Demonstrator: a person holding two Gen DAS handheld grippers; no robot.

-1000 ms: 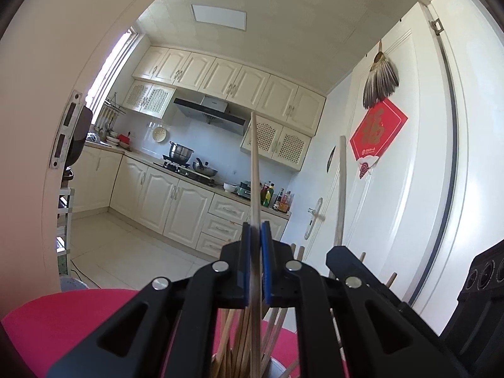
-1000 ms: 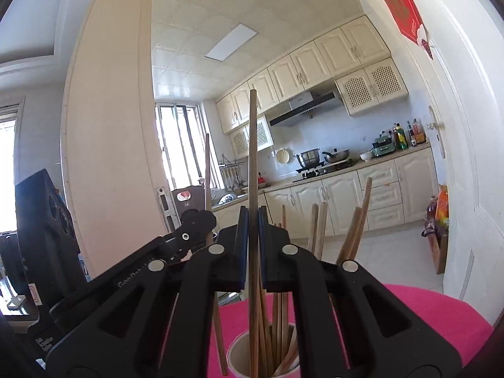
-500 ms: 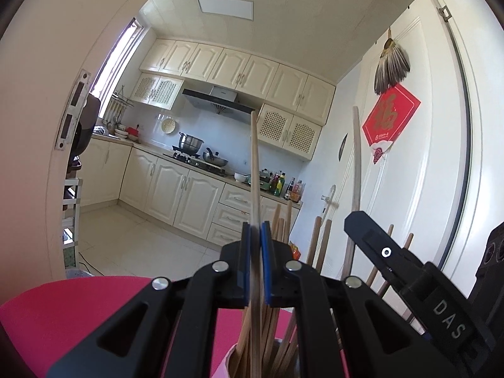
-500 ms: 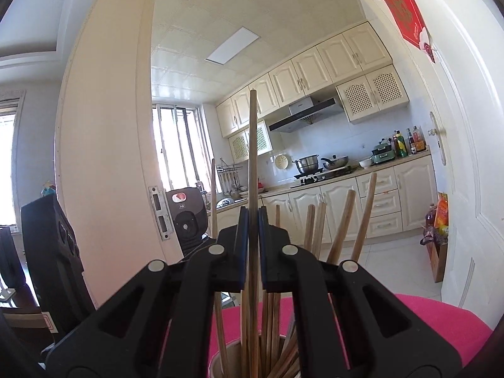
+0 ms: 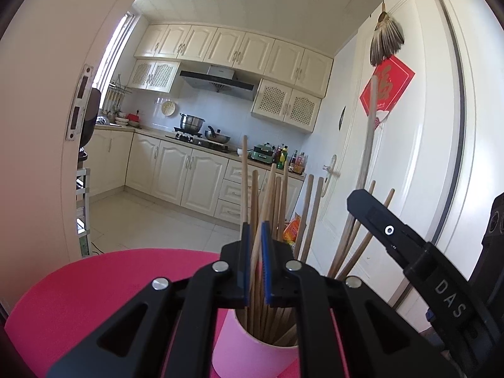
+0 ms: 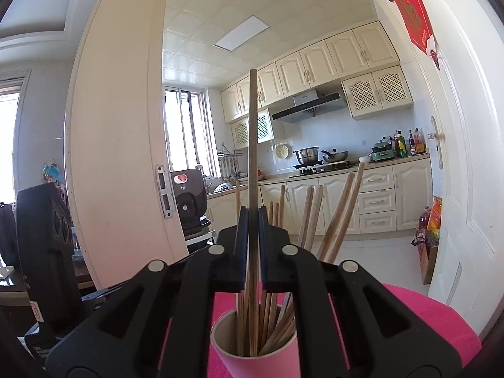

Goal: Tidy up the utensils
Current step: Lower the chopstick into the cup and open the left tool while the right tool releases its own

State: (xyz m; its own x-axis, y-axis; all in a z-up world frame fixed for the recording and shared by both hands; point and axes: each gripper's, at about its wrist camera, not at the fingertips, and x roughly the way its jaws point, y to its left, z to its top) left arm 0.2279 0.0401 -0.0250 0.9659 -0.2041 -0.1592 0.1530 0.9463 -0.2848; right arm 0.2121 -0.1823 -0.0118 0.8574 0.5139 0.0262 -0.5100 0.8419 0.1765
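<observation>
A pink paper cup stands on the pink tabletop with several wooden chopsticks fanned out of it. My left gripper hovers right over the cup, shut on a thin chopstick that rises along its left pad. My right gripper is shut on a long chopstick held upright, its lower end down inside the cup. In the left wrist view one of the right gripper's fingers reaches in from the right with that chopstick above it.
A white door stands close on the right, a cream door frame on the left. Beyond lie the kitchen floor and cabinets. A black device stands at the left of the table.
The left gripper has tipped down and sunk, so the cup now shows under it. Its chopstick reaches less far above the pads. The right gripper has barely moved.
</observation>
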